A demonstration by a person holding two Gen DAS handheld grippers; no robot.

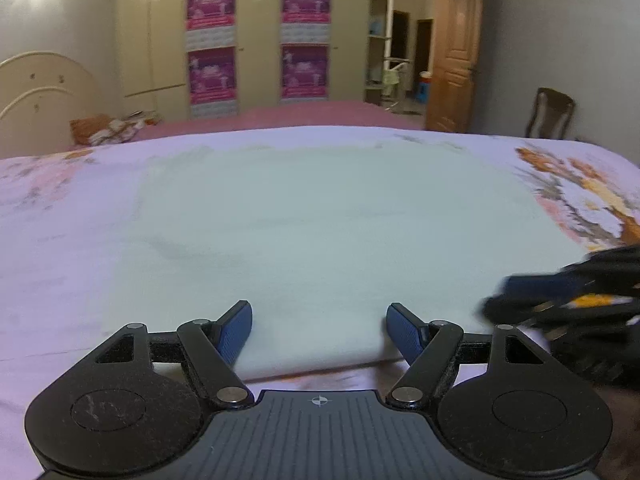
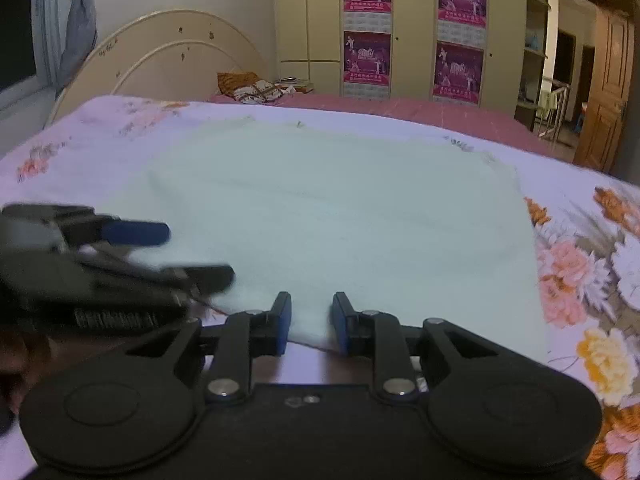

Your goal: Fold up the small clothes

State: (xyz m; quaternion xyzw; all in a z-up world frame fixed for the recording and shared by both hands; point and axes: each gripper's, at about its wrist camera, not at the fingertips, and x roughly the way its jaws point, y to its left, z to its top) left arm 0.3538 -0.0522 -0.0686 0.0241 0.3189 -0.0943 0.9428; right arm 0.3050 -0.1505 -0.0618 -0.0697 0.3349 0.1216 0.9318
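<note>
Garment: a pale mint cloth [image 1: 328, 232] is laid flat on the bed's floral sheet [image 1: 60, 248], seemingly already doubled into a broad rectangle; what kind of clothing it is cannot be told.
Long axis: the cloth's longer side is seen to run left to right across both wrist views, with its near hem lying just ahead of both pairs of fingers.
Left gripper [image 1: 319, 330]: its blue-padded fingers [image 1: 236, 332] are held wide apart, and the near hem is framed between them; no pad is seen pressing on the fabric.
Right gripper [image 2: 310, 322]: its fingers [image 2: 282, 326] are drawn narrow, with the near hem, close to the corner, lying between the pads; a small gap to the cloth appears to remain, so a firm pinch cannot be confirmed.
Key relation: the cloth is spread away from both grippers, so the near edge is judged to be the part to be lifted and carried toward the far edge.
Nearer hand: the right is judged closer to a hold, since its pads are nearly on the fabric.
Containers: no basket or box is visible; only a wardrobe [image 2: 412, 28] with closed doors is seen beyond the bed, its contents hidden.
Risk: an uneven lift is likely if only one corner is caught.
</note>
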